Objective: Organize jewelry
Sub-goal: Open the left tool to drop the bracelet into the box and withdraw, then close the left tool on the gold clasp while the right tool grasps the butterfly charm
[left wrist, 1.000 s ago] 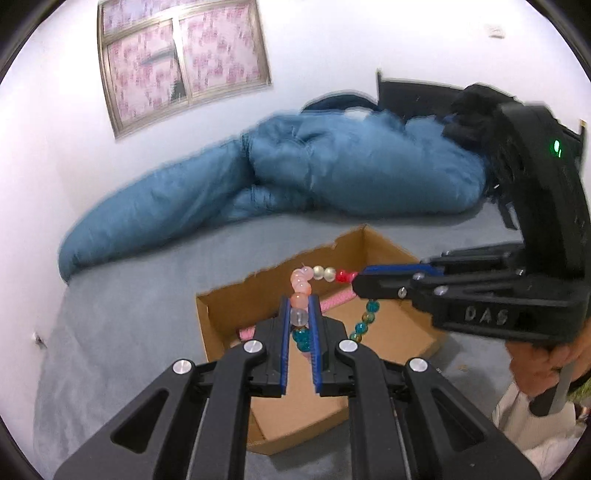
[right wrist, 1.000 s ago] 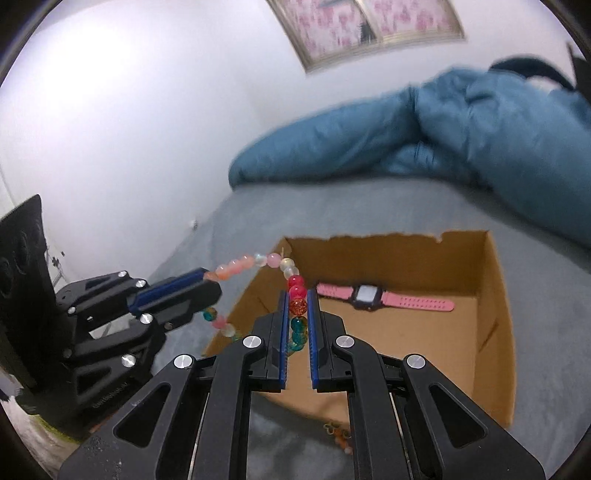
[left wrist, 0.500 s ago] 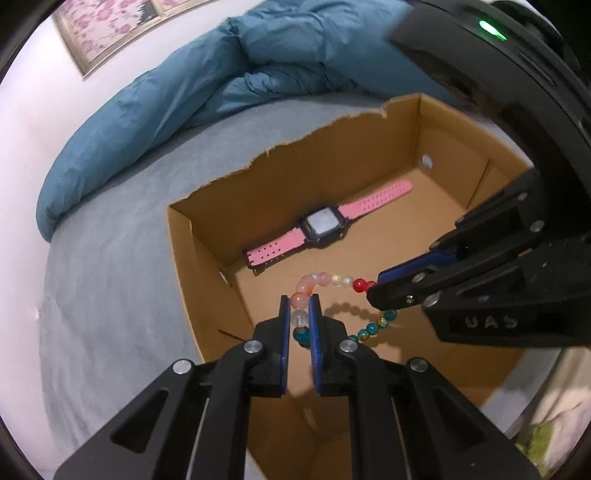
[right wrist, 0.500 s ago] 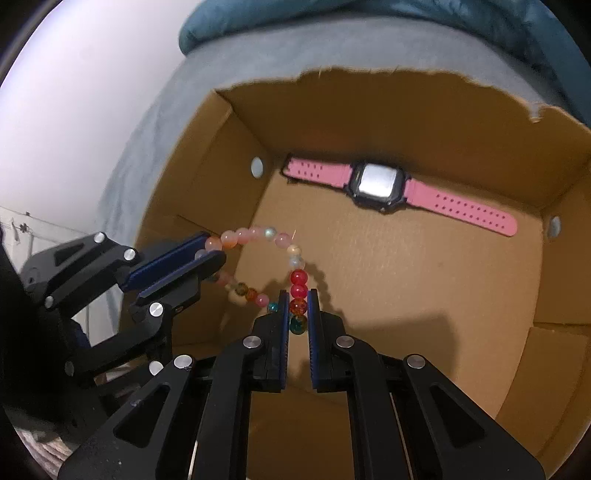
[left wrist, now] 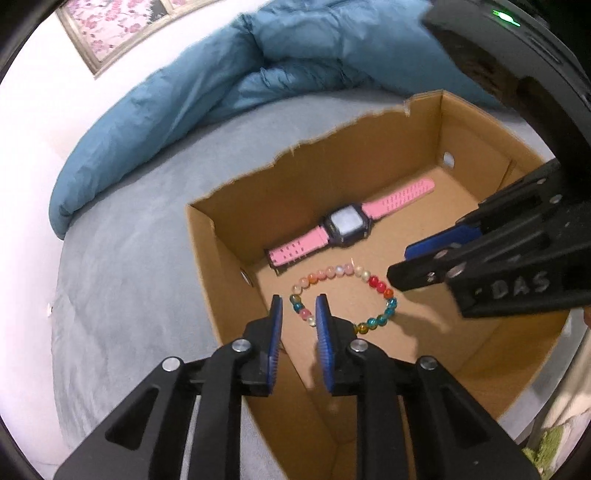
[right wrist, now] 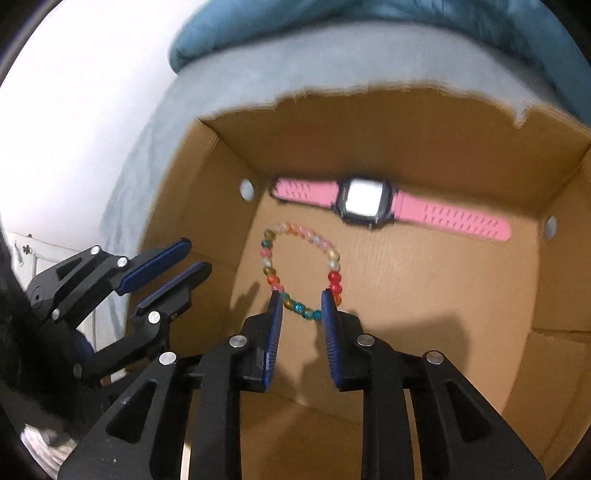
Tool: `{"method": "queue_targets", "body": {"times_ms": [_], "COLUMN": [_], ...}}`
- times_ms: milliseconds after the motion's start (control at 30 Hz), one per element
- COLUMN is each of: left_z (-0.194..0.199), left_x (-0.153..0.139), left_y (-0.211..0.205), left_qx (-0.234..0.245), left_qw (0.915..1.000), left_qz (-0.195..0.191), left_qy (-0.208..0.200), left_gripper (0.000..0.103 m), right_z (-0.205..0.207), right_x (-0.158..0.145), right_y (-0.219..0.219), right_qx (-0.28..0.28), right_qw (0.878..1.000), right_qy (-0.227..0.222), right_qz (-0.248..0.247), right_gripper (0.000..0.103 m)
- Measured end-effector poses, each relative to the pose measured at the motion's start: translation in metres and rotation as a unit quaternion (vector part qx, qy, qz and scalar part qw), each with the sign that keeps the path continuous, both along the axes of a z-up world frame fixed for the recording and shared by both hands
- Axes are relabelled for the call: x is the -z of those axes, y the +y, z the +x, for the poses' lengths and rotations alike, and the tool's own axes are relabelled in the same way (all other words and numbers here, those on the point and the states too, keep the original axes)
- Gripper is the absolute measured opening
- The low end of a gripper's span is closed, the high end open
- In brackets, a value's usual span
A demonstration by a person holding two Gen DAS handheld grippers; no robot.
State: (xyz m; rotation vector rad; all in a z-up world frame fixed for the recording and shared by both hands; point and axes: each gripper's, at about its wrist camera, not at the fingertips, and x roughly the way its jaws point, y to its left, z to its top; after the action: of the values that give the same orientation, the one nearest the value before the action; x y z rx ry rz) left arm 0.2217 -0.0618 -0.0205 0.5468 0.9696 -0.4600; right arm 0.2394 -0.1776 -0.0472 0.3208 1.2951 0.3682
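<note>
A bracelet of coloured beads (left wrist: 373, 283) (right wrist: 271, 274) lies as a loose ring on the floor of the cardboard box (left wrist: 221, 266) (right wrist: 406, 136). It is just in front of a pink watch (left wrist: 347, 229) (right wrist: 364, 201). My left gripper (left wrist: 298, 301) (right wrist: 197, 254) hovers over the ring's left side with its jaws opening. Beads show through the gap, and the pads are clear of them. My right gripper (right wrist: 301, 295) (left wrist: 400, 266) is over the ring's near side. Its jaws are also opening and grip nothing.
The box sits on a grey bed cover (left wrist: 129, 240). A rumpled blue duvet (left wrist: 295, 48) lies behind it along a white wall. A framed floral picture (left wrist: 122, 22) hangs on that wall. The box's far wall has a torn top edge (right wrist: 369, 92).
Both grippers sank into the box while holding the bracelet stretched between them. Both then parted their jaws, and the bracelet dropped onto the box floor.
</note>
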Motion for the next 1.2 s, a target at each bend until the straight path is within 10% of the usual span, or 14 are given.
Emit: {"method": "queue_targets", "body": {"times_ms": [500,667,867,1200], "left_z": [-0.125,-0.166,-0.160,-0.129], "left_x": [-0.067,-0.042,0.014,0.022], "left_y": [0.047,0.039,0.015,0.007], "left_qx": [0.025,0.065,0.050,0.032], "left_qw": [0.9771,0.9759,0.9902,0.9861], "left_qz": [-0.182,-0.189,-0.101,-0.101], "left_qy": [-0.108,-0.088,-0.083,-0.128], "left_gripper": [0.047,0.047,0.047,0.047], "right_z": [-0.162,-0.204,-0.187,-0.147], "right_x": [-0.096,-0.069,-0.019,-0.017], "right_y": [-0.071,-0.088,-0.087,-0.099], "right_qx": [0.002,0.012,0.029,0.080], "right_qw": [0.960,0.962,0.975,0.963], "right_qy": [-0.278,-0.271,-0.213,-0.244], "right_qz": [-0.031,-0.035,-0.062,-0.081], "right_gripper": [0.035,0.035,0.029,0.023]}}
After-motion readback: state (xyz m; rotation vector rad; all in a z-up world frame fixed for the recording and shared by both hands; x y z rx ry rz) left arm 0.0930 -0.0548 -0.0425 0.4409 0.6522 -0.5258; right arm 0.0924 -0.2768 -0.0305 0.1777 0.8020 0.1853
